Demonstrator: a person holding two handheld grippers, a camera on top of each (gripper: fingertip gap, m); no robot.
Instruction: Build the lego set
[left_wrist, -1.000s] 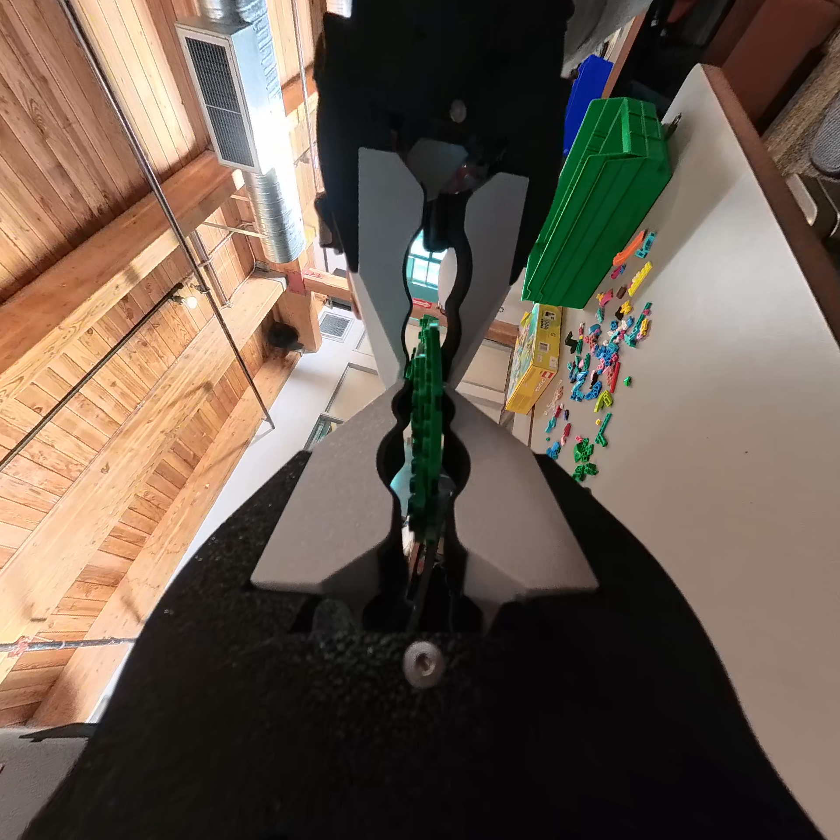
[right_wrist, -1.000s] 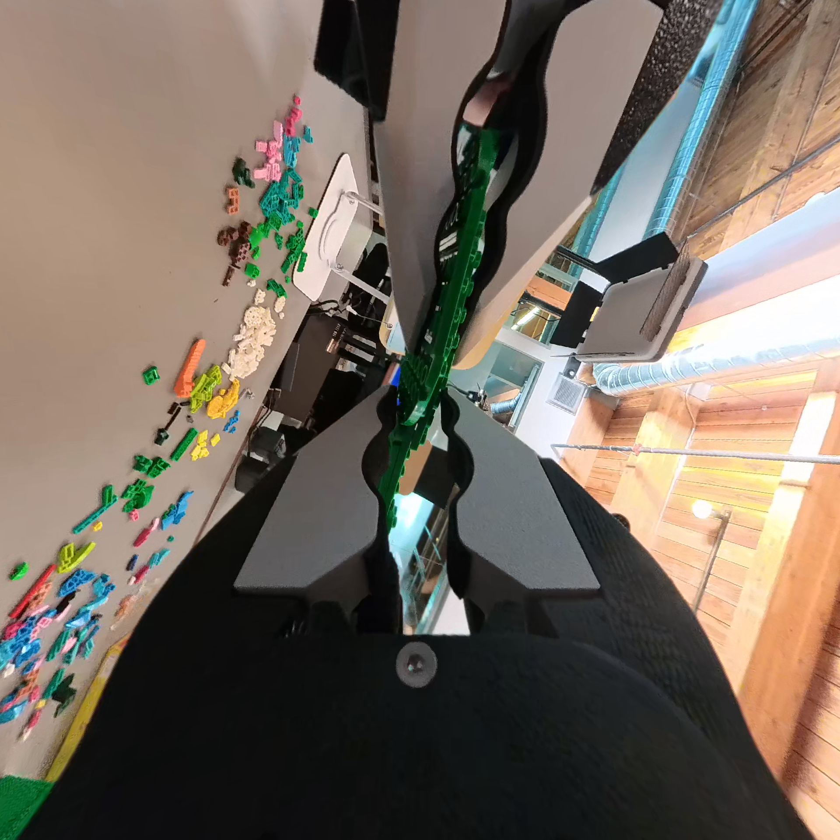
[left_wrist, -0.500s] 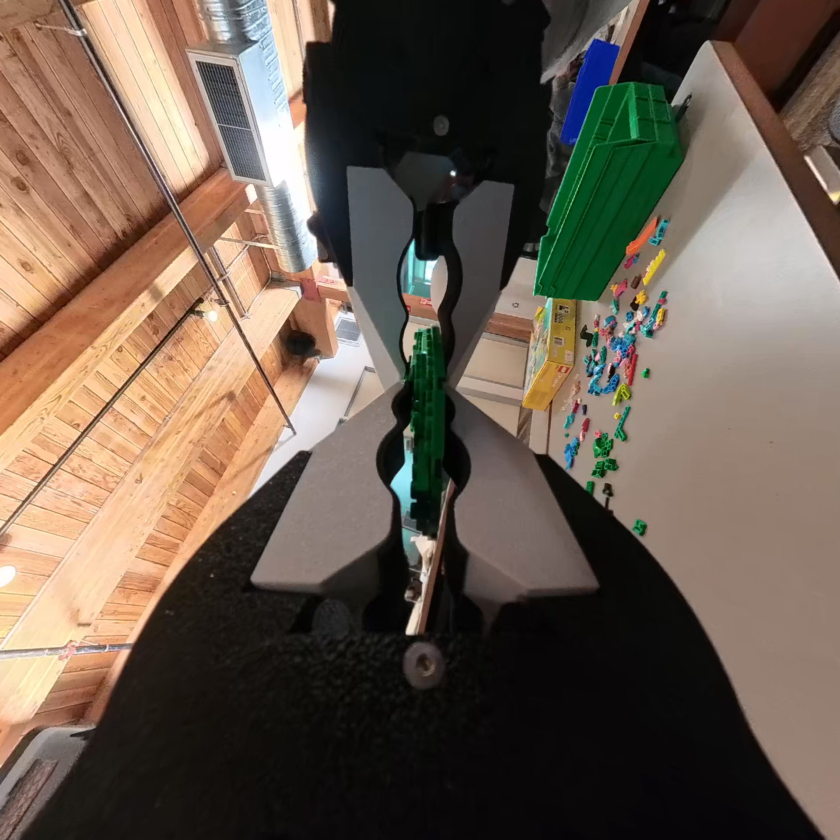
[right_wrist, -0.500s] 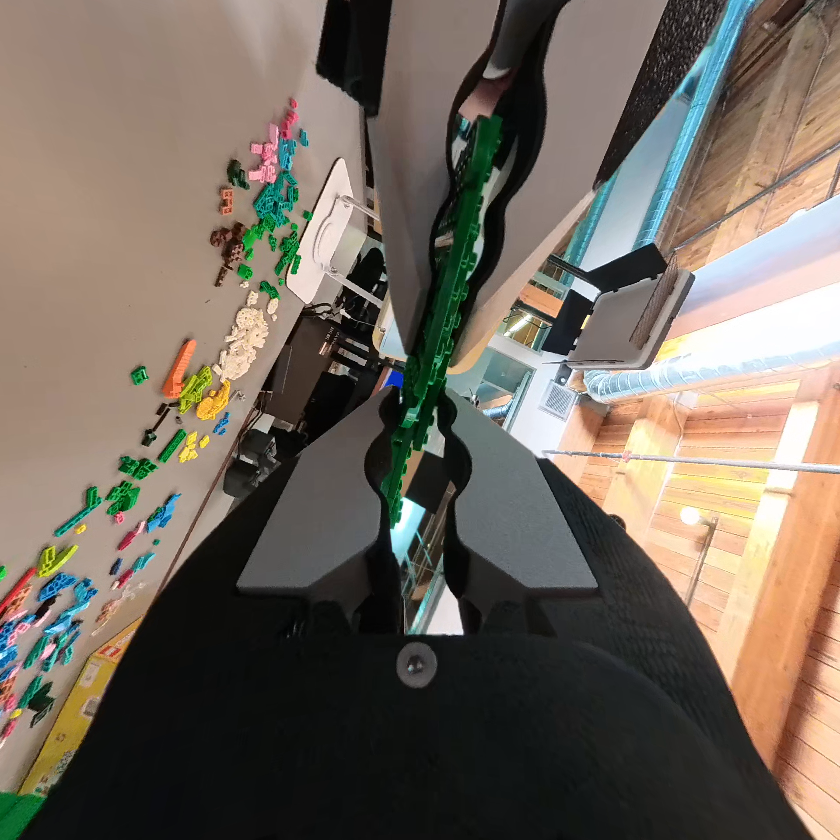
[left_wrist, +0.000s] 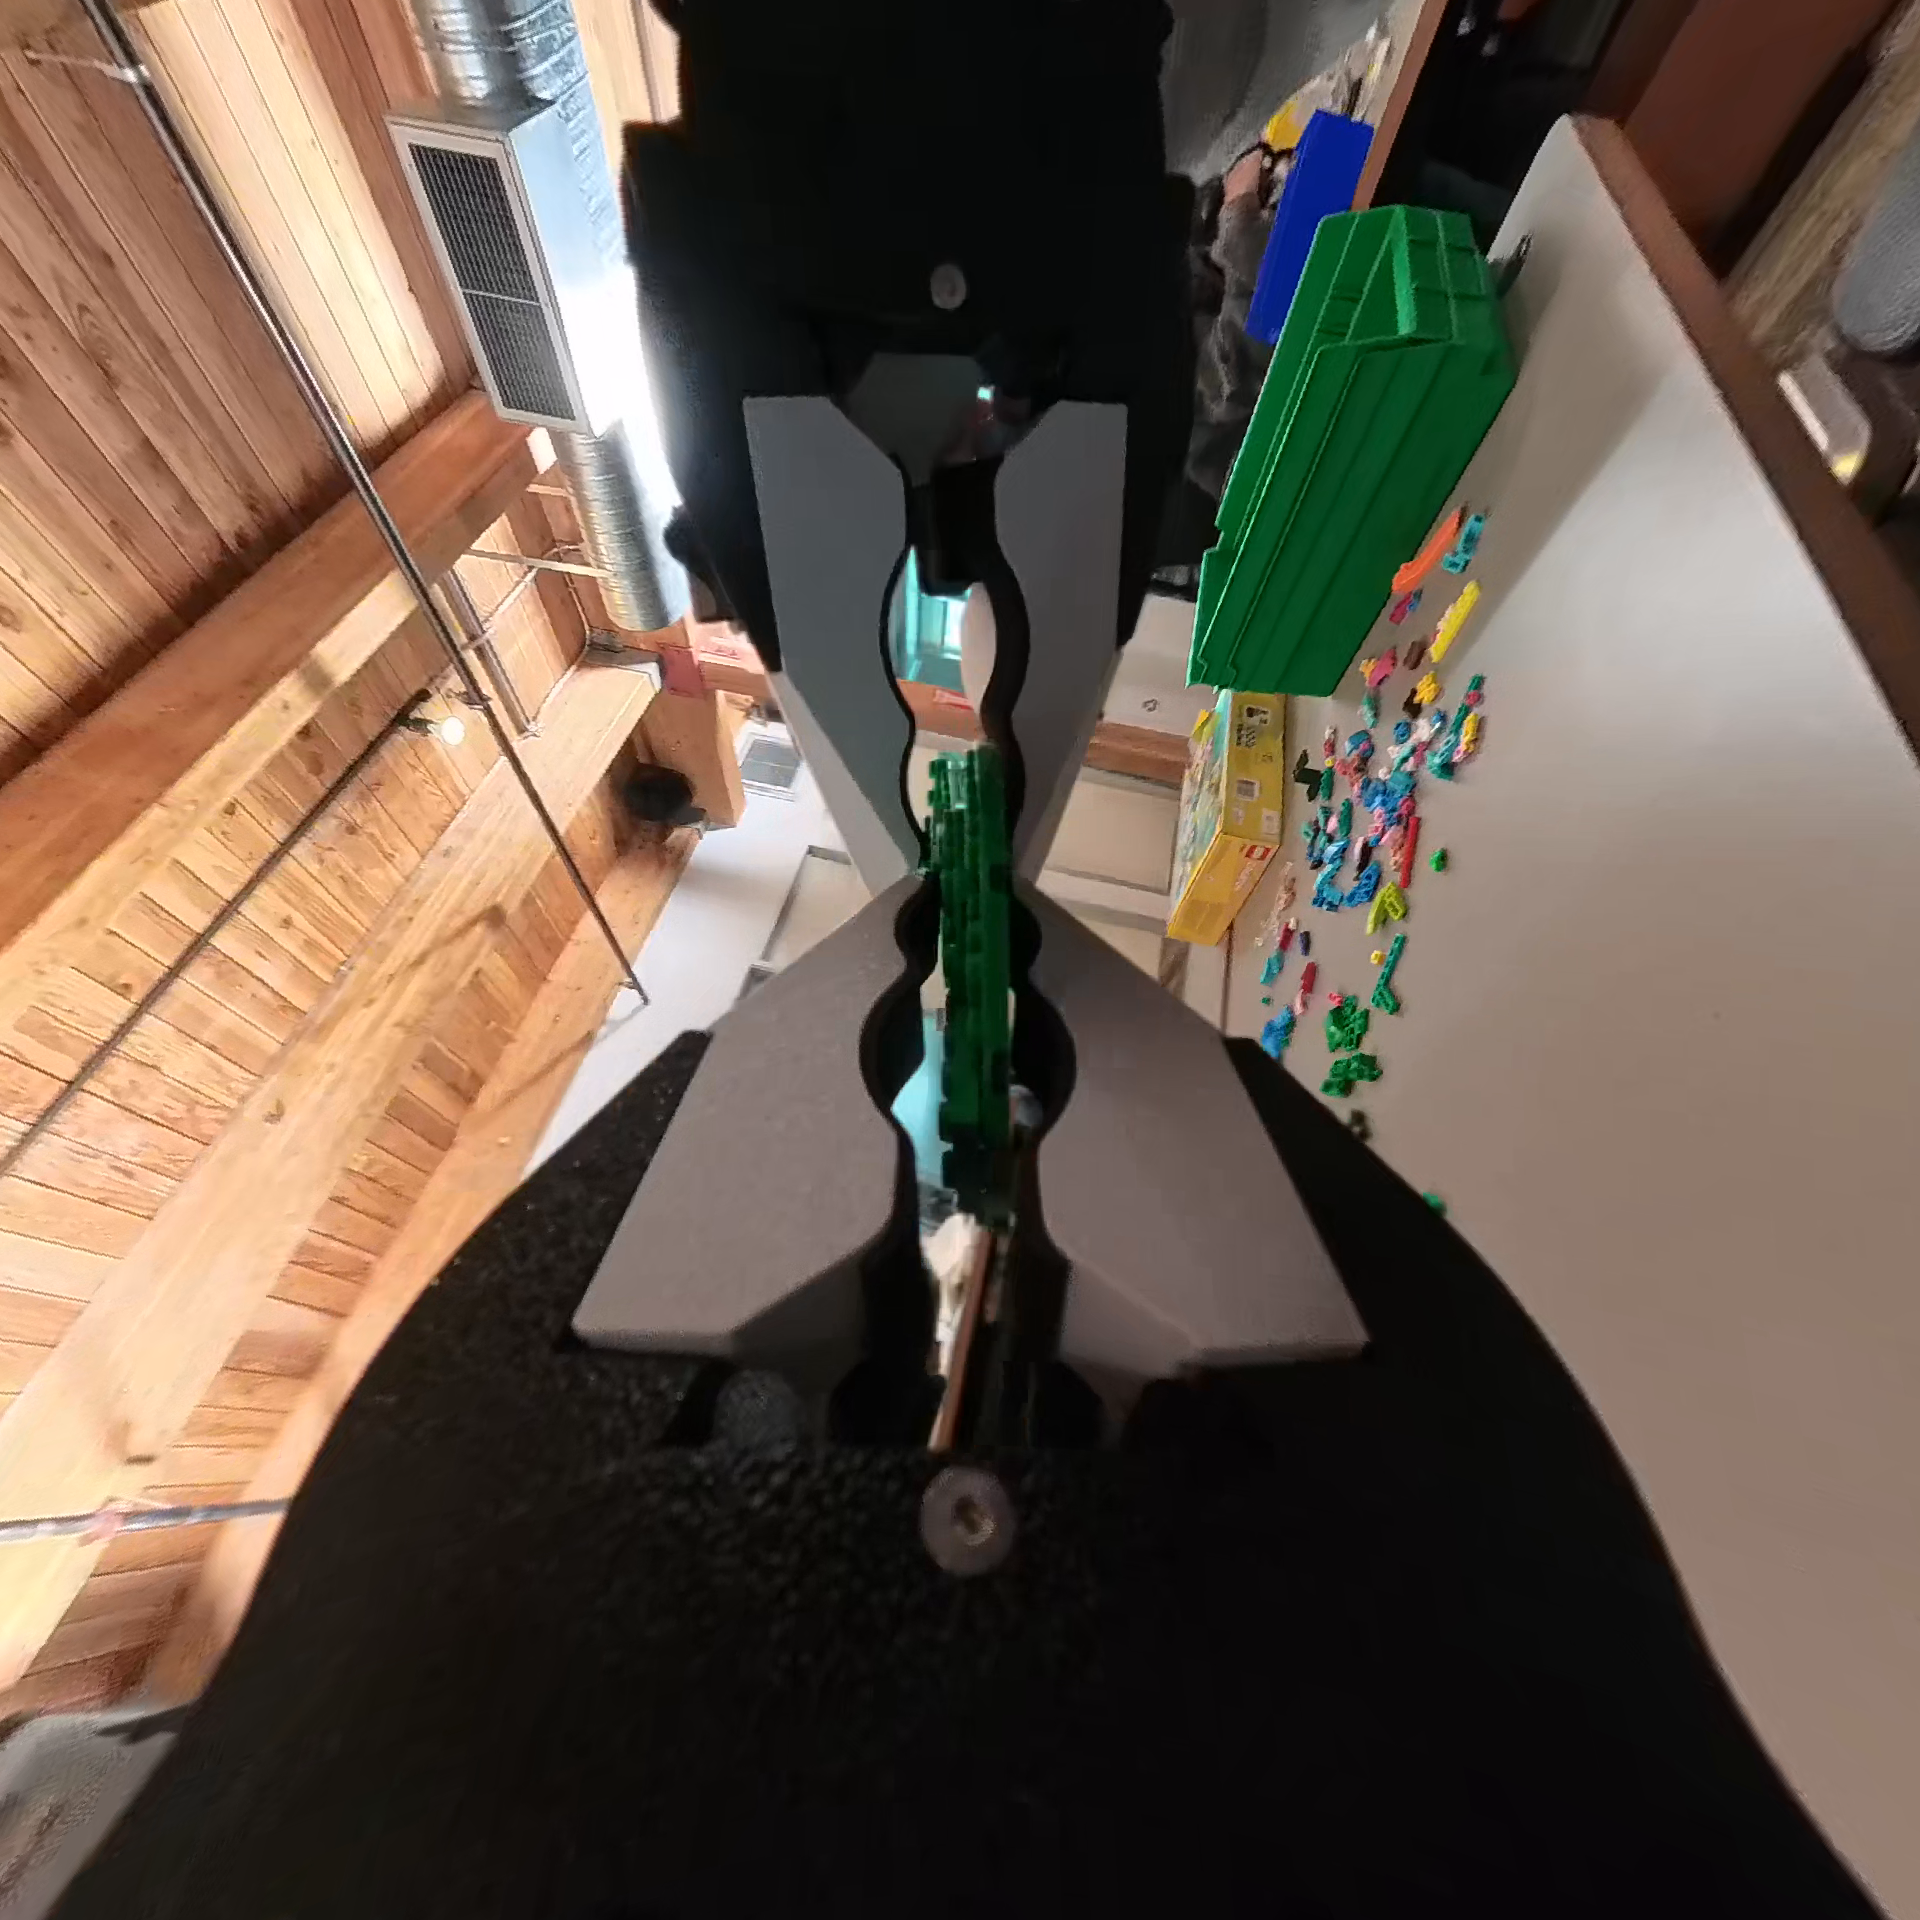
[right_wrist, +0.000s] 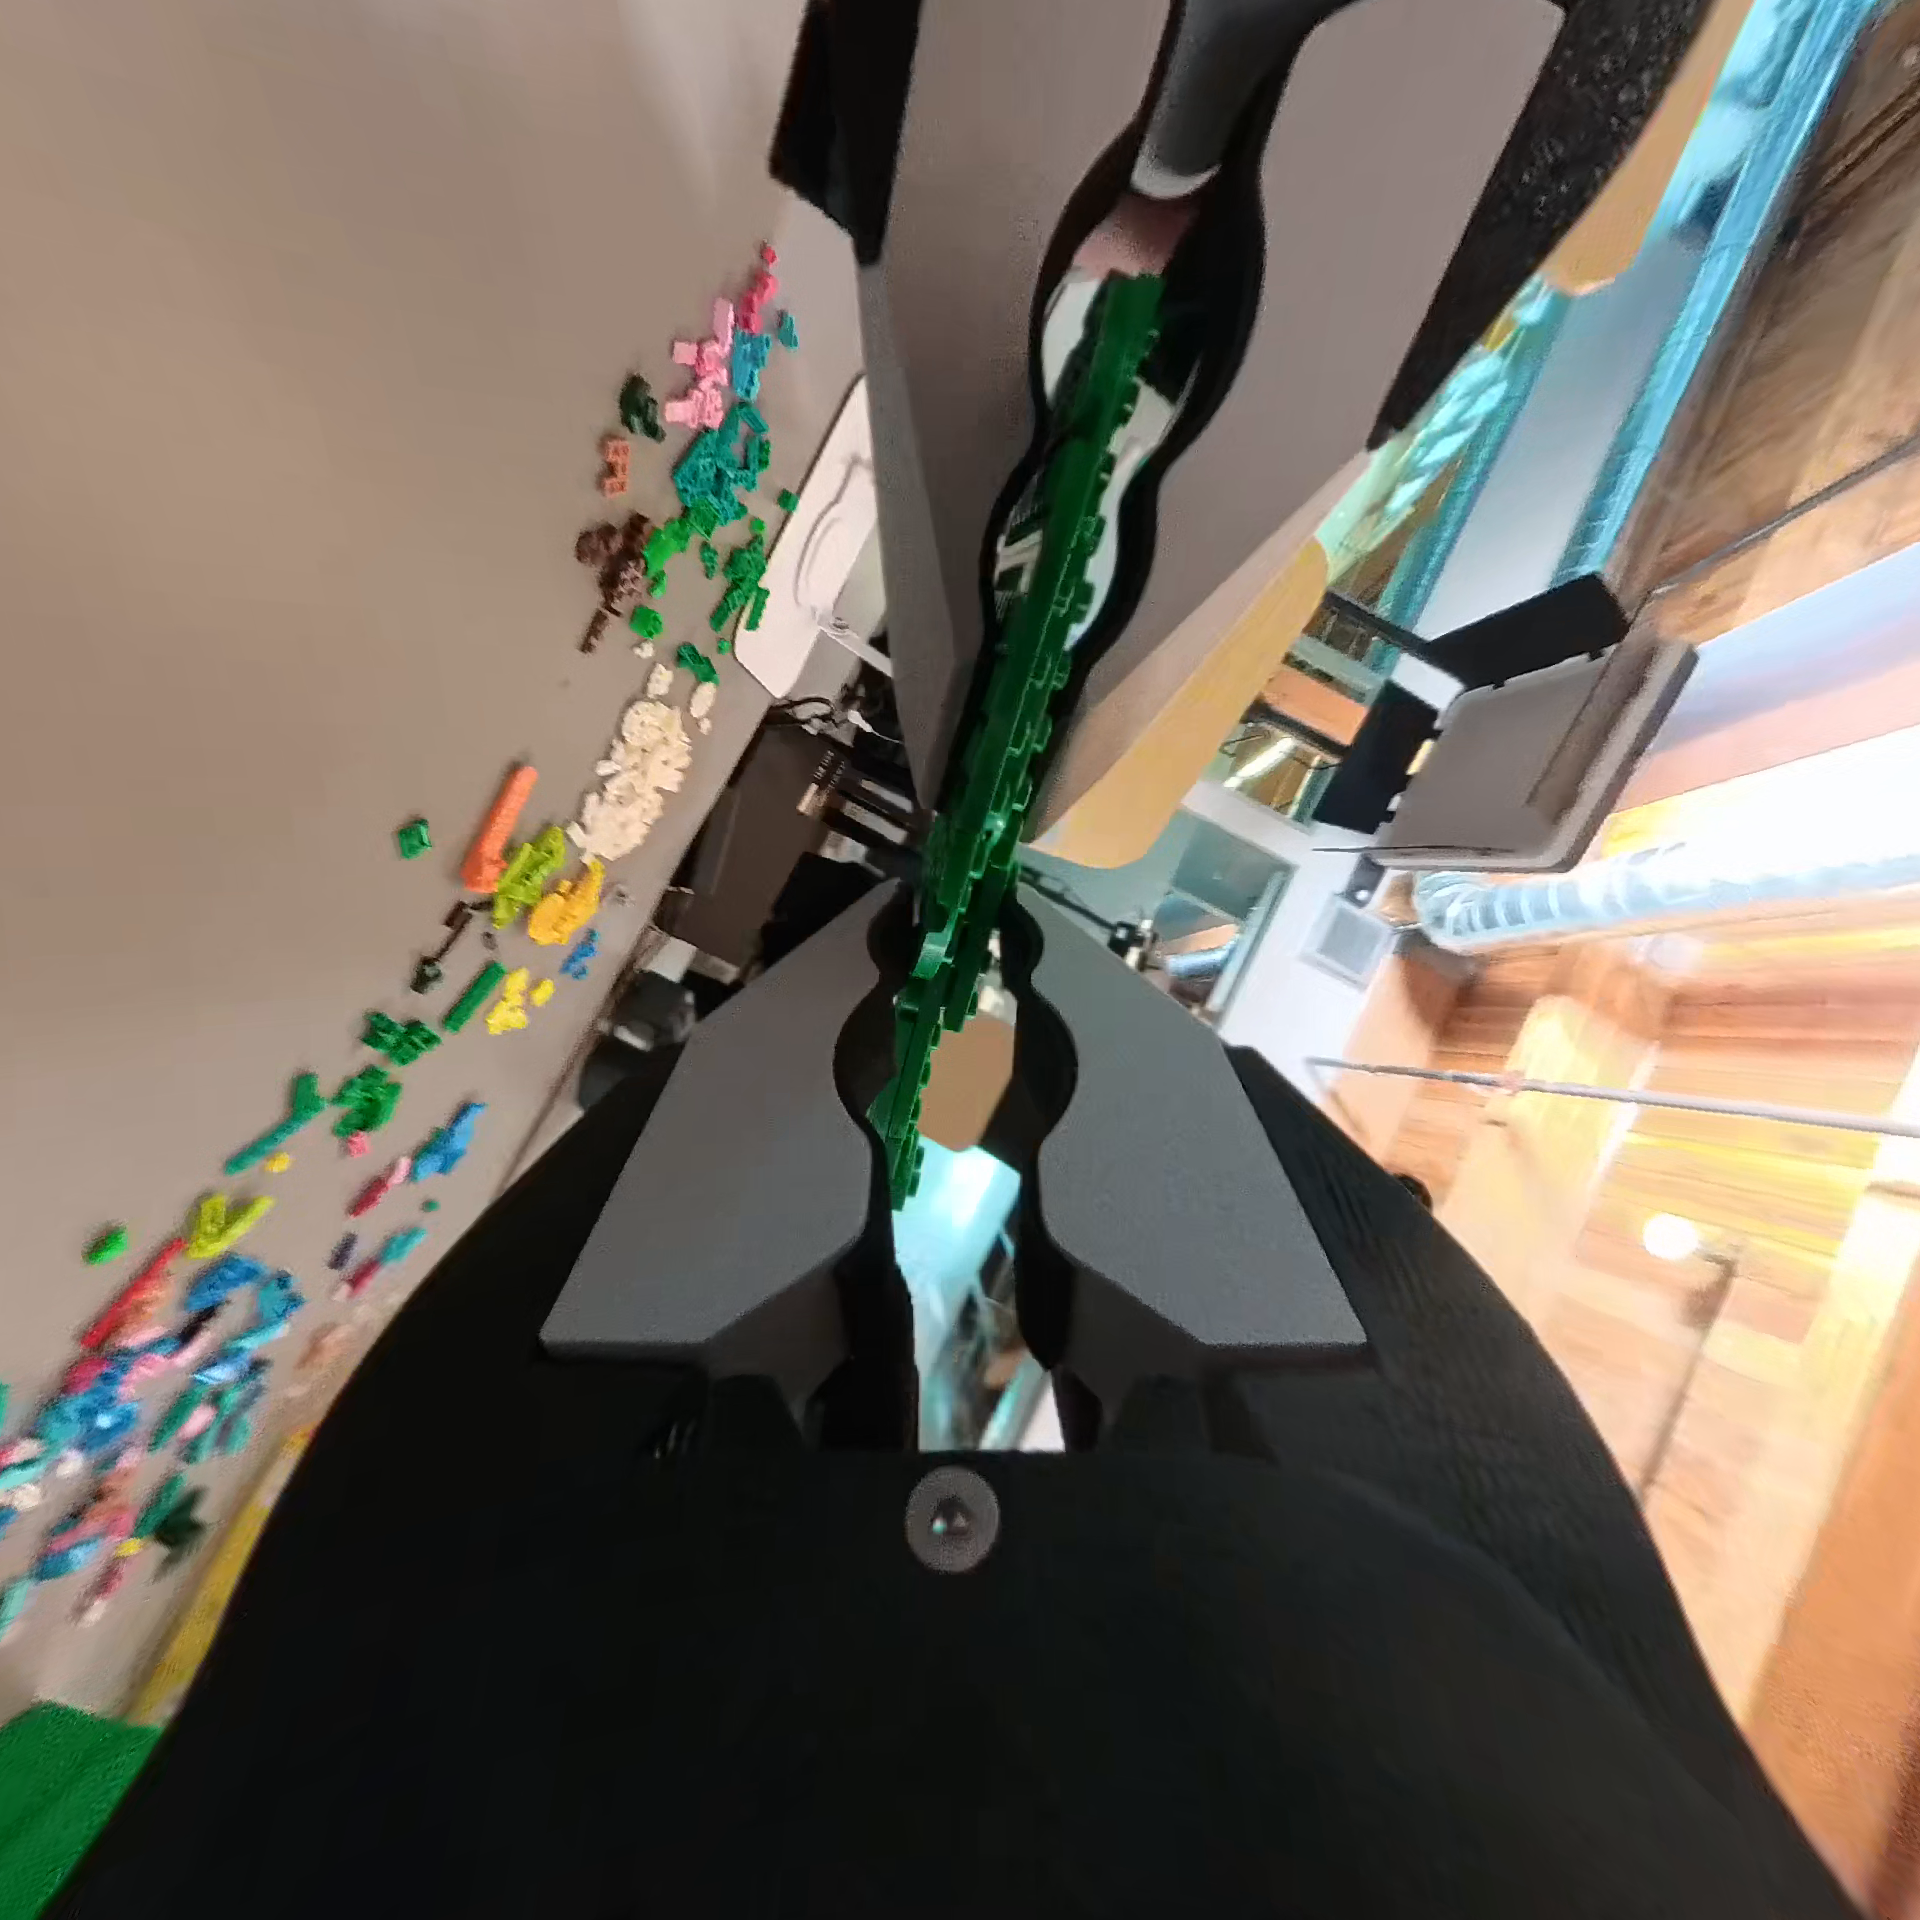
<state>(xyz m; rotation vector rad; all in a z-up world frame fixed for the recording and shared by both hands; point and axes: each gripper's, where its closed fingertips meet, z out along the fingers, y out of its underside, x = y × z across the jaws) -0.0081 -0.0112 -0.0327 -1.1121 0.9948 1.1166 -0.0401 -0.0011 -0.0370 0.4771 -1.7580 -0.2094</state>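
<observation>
Studded green plastic plate (left_wrist: 971, 935), edge-on

Wooden plank ceiling (left_wrist: 208, 727) with silver duct (left_wrist: 613, 520), white table (left_wrist: 1662, 935) beneath

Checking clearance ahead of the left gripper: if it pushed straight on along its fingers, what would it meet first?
Most likely the right gripper, facing it tip to tip on the same green brick plate.

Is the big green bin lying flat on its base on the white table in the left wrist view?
No, the green bin stands tipped up on the white table.
</observation>
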